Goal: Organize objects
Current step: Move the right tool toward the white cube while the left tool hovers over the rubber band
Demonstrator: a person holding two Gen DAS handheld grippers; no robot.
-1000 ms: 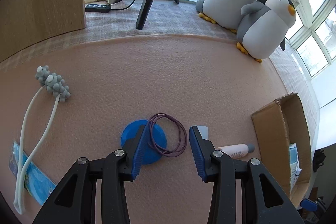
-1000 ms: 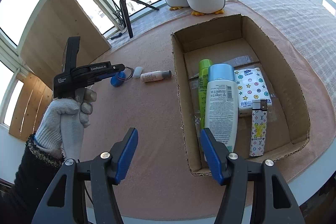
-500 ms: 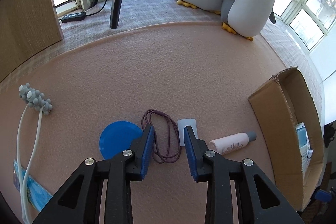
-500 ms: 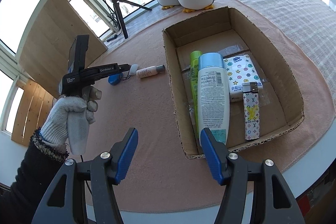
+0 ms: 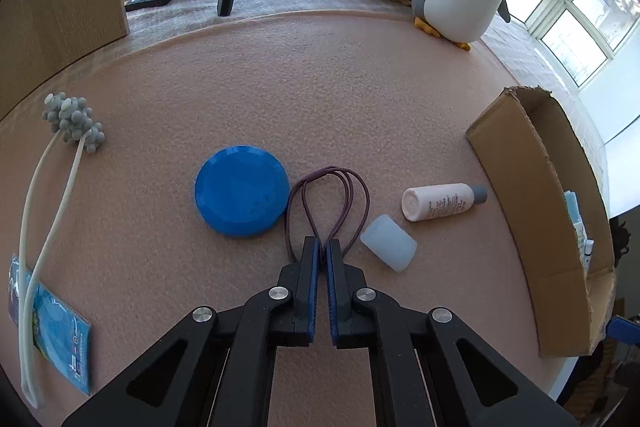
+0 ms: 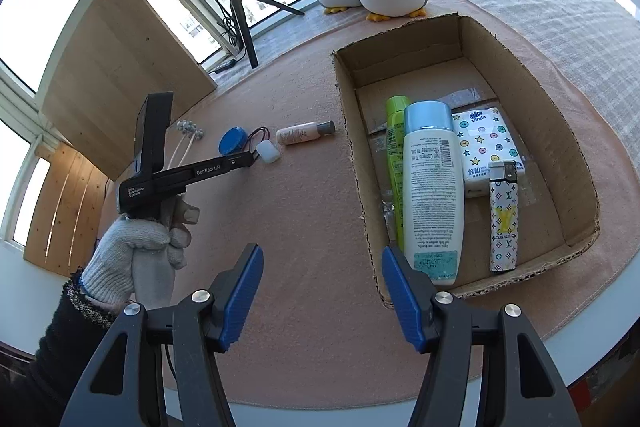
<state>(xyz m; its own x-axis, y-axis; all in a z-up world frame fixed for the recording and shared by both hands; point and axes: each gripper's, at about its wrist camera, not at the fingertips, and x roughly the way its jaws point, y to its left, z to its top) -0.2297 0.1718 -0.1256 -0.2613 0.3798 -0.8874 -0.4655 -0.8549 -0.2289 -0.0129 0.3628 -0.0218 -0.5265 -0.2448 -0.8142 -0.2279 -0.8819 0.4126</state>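
The purple hair ties (image 5: pixel 328 203) lie on the pink table (image 5: pixel 320 87), their near loops pinched between the left tongs (image 5: pixel 323 251), which are closed on them. The blue round lid (image 5: pixel 242 191) touches the hair ties on the left; a pale blue block (image 5: pixel 389 243) and a small white bottle (image 5: pixel 442 201) lie to their right, the cardboard box (image 5: pixel 532 211) farther right. The right tongs (image 6: pixel 322 293) stand wide and hold nothing, well apart from the hair ties.
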